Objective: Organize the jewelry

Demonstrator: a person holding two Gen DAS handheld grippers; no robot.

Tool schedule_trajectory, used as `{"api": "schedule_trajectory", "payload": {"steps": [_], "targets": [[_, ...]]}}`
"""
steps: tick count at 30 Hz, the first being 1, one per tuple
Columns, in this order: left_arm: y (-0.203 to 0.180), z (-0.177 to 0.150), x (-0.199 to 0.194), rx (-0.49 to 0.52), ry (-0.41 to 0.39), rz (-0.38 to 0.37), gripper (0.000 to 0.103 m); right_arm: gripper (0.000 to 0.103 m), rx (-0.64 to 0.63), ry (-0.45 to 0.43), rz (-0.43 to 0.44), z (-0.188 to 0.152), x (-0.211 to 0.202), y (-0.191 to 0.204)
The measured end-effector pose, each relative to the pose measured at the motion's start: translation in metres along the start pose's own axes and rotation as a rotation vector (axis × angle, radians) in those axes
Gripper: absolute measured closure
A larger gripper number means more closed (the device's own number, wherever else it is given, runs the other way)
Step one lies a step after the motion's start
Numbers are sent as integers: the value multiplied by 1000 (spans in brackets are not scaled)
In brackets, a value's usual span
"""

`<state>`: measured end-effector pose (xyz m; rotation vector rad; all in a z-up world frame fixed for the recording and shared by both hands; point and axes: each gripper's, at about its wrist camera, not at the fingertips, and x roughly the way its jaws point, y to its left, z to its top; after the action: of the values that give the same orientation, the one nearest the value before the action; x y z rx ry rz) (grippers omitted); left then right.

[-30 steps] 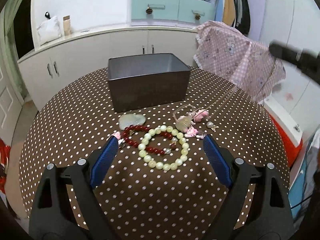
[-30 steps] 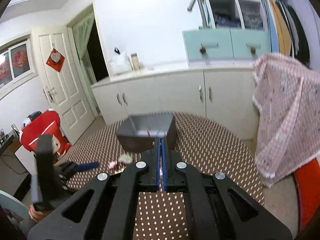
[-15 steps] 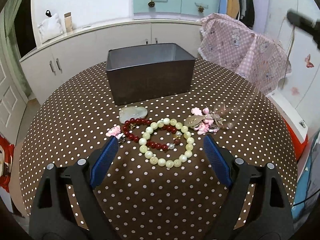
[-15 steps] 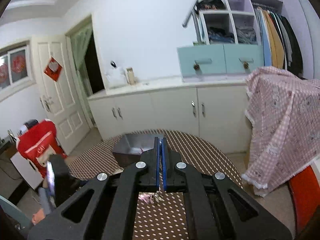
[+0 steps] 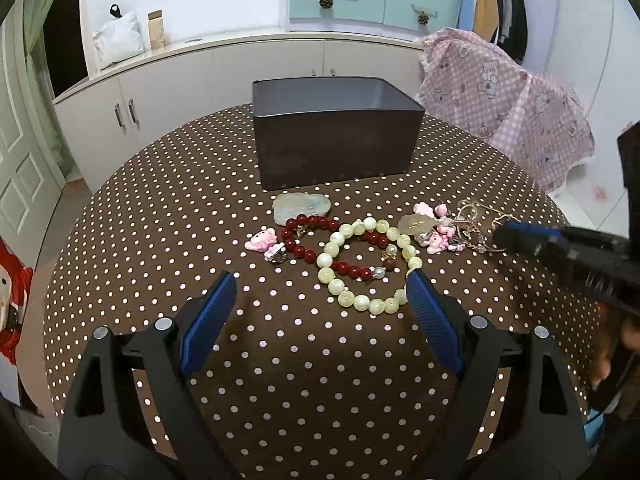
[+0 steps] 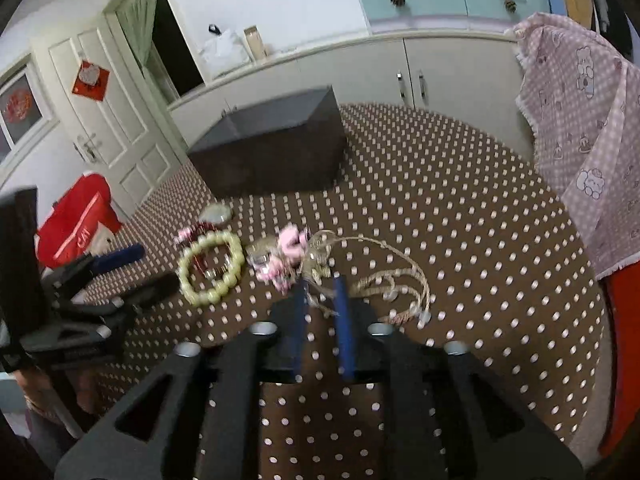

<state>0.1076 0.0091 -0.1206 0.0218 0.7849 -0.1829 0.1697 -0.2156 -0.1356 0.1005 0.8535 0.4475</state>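
Brown dotted table (image 5: 280, 380): the gold chain (image 6: 384, 280) lies just ahead of the right claw (image 6: 320, 292), trailing toward frame right, its jaws opening with strands between them. Left claw (image 5: 320, 296) hangs wide and empty below the cream bracelet (image 5: 368, 264); dark box (image 5: 336, 140) beyond.

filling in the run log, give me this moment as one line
left claw: open, hovering near cream bead bracelet | right claw: opening over gold chain necklace, chain between pads | dark box: on table

Glossy cream beads (image 5: 362, 264) and red beads (image 5: 312, 240) shine ahead of the left gripper (image 5: 320, 300), matt dark box (image 5: 336, 148) beyond, on dotted cloth (image 5: 160, 220).
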Motion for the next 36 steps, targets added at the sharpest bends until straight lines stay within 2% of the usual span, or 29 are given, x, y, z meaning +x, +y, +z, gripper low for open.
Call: {"api": "schedule_trajectory", "payload": {"steps": [1,2,4,8,15,18,19,21,22,23,26,31,34,35,36], "targets": [[1,0,0,-6,3,-6,17,61,-3,-2,-4,1,0,0],[2,1,1,-11,5,-10,17,58,-15,1,-13,1,1,1],[3,1,2,-15,2,-11,18,57,-51,23,-53,1,3,4],[6,1,4,-25,14,-8,18,57,-140,57,-74,5,14,14],[9,3,1,-24,9,-2,18,57,-290,44,-182,7,24,31],[7,3,3,-5,15,0,18,58,-317,84,-178,6,31,29],[7,3,4,-2,18,3,18,61,-317,88,-164,5,31,29],[6,3,5,1,20,0,18,82,-317,84,-143,4,28,27],[5,3,4,-1,19,-6,18,98,-317,84,-144,2,25,26],[4,3,4,0,16,-9,18,98,-313,82,-142,1,23,24],[1,3,6,14,23,-9,18,99,-291,29,-140,-2,10,22],[3,4,11,-3,36,-17,18,99,-205,-113,-59,5,-33,13],[5,7,15,-11,46,-8,19,99,-177,-185,-42,10,-55,14],[6,8,17,-18,54,-3,23,99,-168,-196,-32,13,-60,13],[7,9,20,-23,70,-8,32,99,-155,-224,-27,16,-66,13]]}}
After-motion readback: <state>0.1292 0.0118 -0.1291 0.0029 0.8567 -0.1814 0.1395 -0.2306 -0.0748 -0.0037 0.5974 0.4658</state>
